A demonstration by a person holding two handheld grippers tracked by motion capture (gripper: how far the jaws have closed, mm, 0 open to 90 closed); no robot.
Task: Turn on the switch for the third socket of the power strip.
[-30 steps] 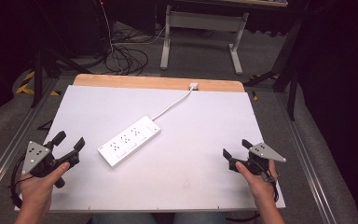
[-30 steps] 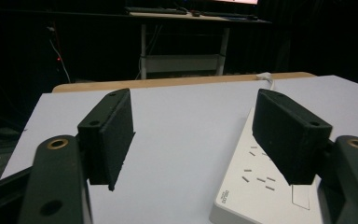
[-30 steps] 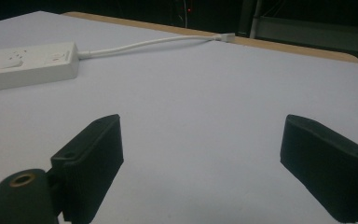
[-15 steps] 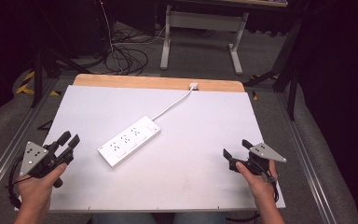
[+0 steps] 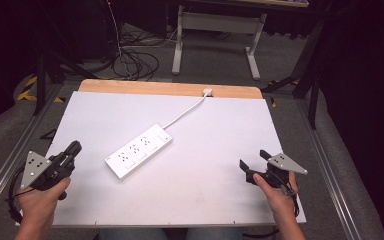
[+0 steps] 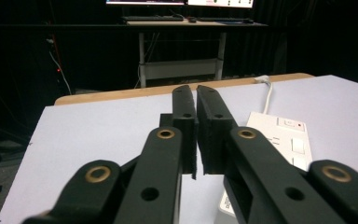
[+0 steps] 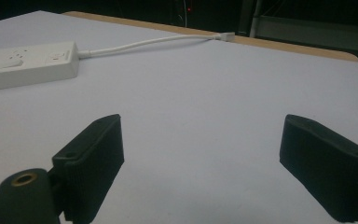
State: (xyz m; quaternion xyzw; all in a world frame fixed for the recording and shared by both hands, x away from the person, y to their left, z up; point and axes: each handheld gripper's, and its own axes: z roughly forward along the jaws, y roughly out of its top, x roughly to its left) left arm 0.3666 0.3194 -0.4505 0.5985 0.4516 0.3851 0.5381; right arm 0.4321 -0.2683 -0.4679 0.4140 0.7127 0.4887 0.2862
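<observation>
A white power strip [image 5: 139,151] lies slantwise in the middle of the white table top [image 5: 220,130]. Its white cable [image 5: 185,112] runs to the far wooden edge. My left gripper [image 5: 75,146] rests near the front left, a short way left of the strip. Its jaws have just been closing and now meet with nothing between them, as the left gripper view [image 6: 196,100] confirms; the strip [image 6: 284,140] lies just right of them. My right gripper [image 5: 253,159] sits at the front right, open and empty. In the right gripper view [image 7: 209,154] the strip [image 7: 25,63] is far off to the left.
A wooden strip [image 5: 170,88] edges the table's far side. Metal rails [image 5: 10,165] run along both sides of the table. Beyond it are loose cables on the floor [image 5: 135,65] and a desk frame [image 5: 215,30].
The left gripper's jaws went from wide open to shut, with nothing caught between them. Both hands and the power strip stayed where they were.
</observation>
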